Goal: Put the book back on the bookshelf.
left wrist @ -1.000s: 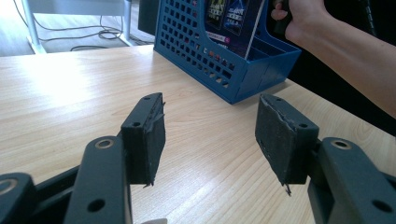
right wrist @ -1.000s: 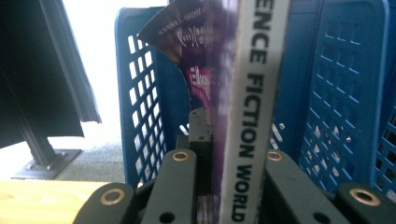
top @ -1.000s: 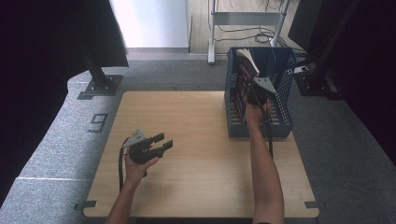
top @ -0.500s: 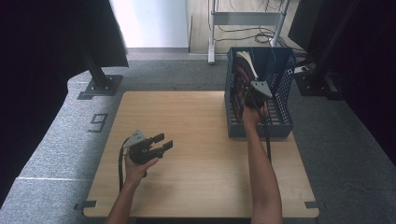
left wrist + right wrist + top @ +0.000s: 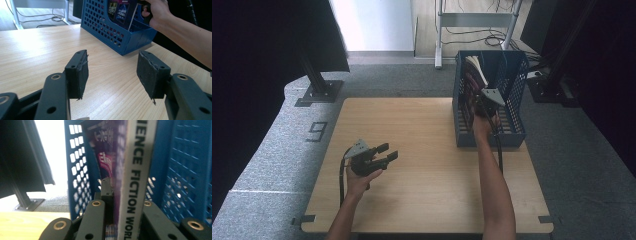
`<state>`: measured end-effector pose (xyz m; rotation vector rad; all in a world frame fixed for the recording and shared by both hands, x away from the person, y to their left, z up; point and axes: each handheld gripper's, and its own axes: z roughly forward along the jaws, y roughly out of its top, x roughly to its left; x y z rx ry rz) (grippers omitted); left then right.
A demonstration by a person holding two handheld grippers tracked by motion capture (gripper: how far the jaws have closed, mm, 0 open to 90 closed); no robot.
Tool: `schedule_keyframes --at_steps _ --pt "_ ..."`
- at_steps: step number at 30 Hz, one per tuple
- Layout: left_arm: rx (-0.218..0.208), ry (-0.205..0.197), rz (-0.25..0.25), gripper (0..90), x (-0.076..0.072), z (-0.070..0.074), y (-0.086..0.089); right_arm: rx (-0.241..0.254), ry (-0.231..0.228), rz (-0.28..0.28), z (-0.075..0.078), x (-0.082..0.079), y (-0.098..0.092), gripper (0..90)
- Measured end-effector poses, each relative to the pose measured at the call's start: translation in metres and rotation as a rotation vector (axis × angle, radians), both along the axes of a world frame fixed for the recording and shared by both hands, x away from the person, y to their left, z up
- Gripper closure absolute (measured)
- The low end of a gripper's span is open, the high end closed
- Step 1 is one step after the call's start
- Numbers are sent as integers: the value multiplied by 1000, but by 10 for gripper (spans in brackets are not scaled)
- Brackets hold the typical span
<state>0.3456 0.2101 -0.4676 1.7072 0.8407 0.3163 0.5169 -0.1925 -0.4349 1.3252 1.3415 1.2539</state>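
A book (image 5: 136, 170) with a white spine and purple cover stands upright in the blue perforated basket (image 5: 513, 134) at the table's far right. My right gripper (image 5: 126, 195) is inside the basket and shut on the book, one jaw on each cover. From above, the right gripper (image 5: 481, 101) sits by the book (image 5: 474, 74), which leans against the basket's left wall. My left gripper (image 5: 389, 151) rests low over the wooden table (image 5: 427, 190) at the near left. It stands open with nothing between its fingers (image 5: 79, 72).
In the left gripper view, the basket (image 5: 105, 32) and the person's right hand (image 5: 157, 12) lie ahead across bare tabletop. Grey carpet surrounds the table, with a black post base (image 5: 319, 92) at the far left and a metal stand (image 5: 477, 20) behind.
The right gripper has shifted slightly inside the basket while still gripping the book. The left gripper has kept still.
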Motion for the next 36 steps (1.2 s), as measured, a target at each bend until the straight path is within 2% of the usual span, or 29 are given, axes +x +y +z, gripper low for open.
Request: schedule_keyframes --at_steps 7,10,18,21,24,33,36 --pt "0 -2 0 427 0 0 0 -86 -18 81 -1 -3 22 815" --pt "-1 -3 0 427 -1 1 1 -104 -20 98 -1 -3 26 815" --pt "-4 -6 1 427 -1 1 1 -102 -14 123 -1 -3 24 802" --pt "0 -4 -4 427 -1 1 -1 -92 -11 150 -2 -5 23 768" --pt "2 -5 -6 427 -1 1 -2 -105 -7 176 -3 -7 25 750" --pt "6 -5 -13 426 -2 1 -3 -99 5 206 -1 -11 21 651" --pt "8 -4 -16 426 -2 1 -4 -109 26 215 -1 -14 21 628"
